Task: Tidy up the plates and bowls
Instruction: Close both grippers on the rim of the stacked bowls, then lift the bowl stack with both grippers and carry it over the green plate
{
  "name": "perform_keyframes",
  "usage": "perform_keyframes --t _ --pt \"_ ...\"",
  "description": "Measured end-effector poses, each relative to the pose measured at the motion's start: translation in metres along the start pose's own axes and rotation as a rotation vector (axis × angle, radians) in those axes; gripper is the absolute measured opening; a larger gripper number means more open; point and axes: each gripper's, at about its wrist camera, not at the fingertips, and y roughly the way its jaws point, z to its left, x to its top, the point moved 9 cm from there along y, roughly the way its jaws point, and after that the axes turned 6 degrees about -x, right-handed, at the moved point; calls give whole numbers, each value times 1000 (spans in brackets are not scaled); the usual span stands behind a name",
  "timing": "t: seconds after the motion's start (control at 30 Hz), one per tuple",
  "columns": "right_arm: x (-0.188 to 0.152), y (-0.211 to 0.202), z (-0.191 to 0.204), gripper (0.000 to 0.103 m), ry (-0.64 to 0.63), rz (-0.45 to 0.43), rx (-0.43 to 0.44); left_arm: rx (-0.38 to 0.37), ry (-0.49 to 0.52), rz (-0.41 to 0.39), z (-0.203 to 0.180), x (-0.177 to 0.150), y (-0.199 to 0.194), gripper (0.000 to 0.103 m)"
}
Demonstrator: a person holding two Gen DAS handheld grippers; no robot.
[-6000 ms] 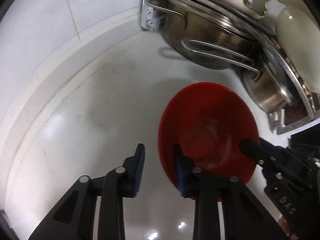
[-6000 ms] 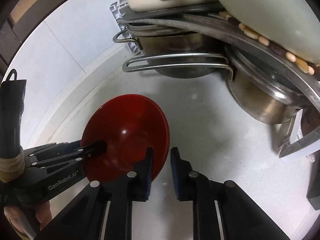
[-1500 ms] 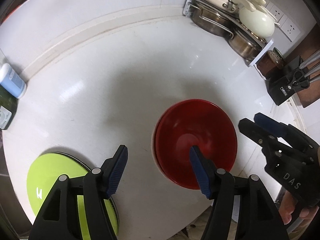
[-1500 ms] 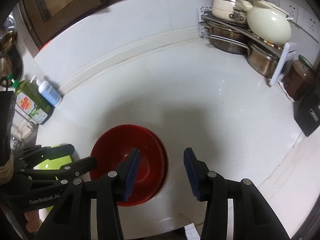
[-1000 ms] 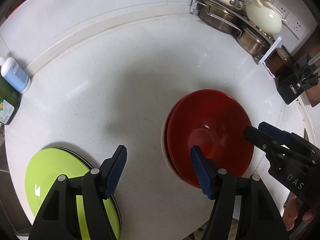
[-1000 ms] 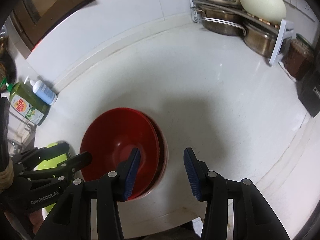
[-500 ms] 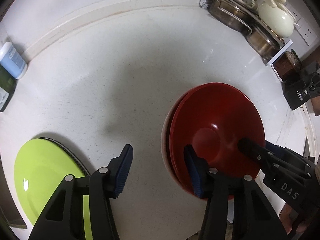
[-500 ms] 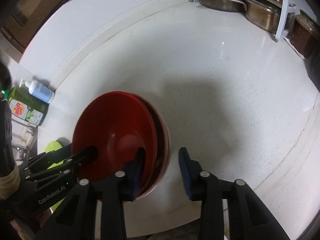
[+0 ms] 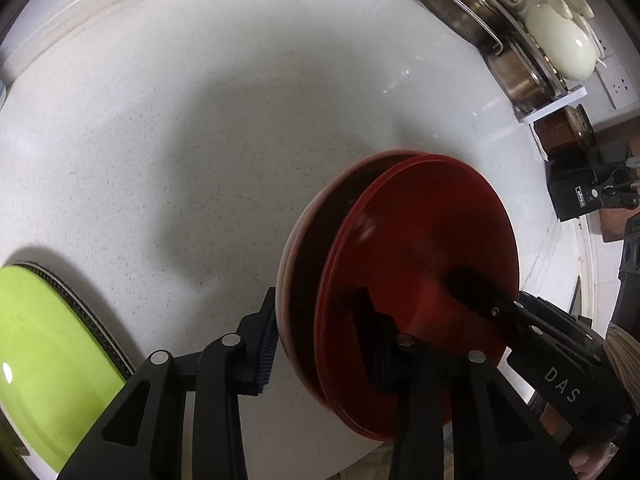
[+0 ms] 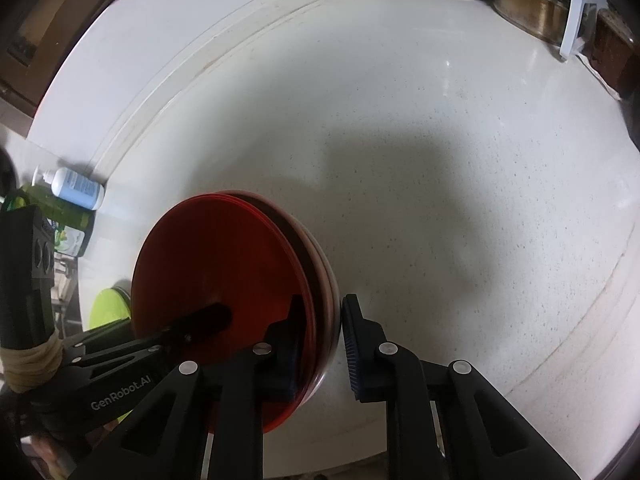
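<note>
Over the counter (image 10: 440,160), red bowls (image 9: 420,272) pinched at nine by left gripper (image 9: 320,332), at three by right gripper (image 10: 318,328), jaws clamped on opposite rims, likely for a level carry.

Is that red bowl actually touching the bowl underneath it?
Cannot tell. In the left wrist view the red bowl sits nested in the pale-rimmed bowl, but a dark band separates their rims and any contact is hidden.

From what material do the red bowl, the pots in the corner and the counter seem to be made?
Red bowl: probably plastic or melamine, with a thin rim and a smooth, dull sheen; lacquer cannot be ruled out.
Pots: metal, likely stainless steel, with a bright mirror-like shine and wire handles.
Counter: looks like polished stone or a stone-like composite, white with fine dark specks and glossy light spots.
</note>
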Motion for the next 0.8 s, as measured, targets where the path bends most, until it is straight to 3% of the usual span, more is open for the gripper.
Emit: perform_keyframes --t 0.33,0.8 --pt "1 -4 9 20 -8 36 9 13 -34 8 6 -9 -11 32" --pt "5 -50 81 20 -180 -75 52 24 -97 -167 40 -30 -90 31"
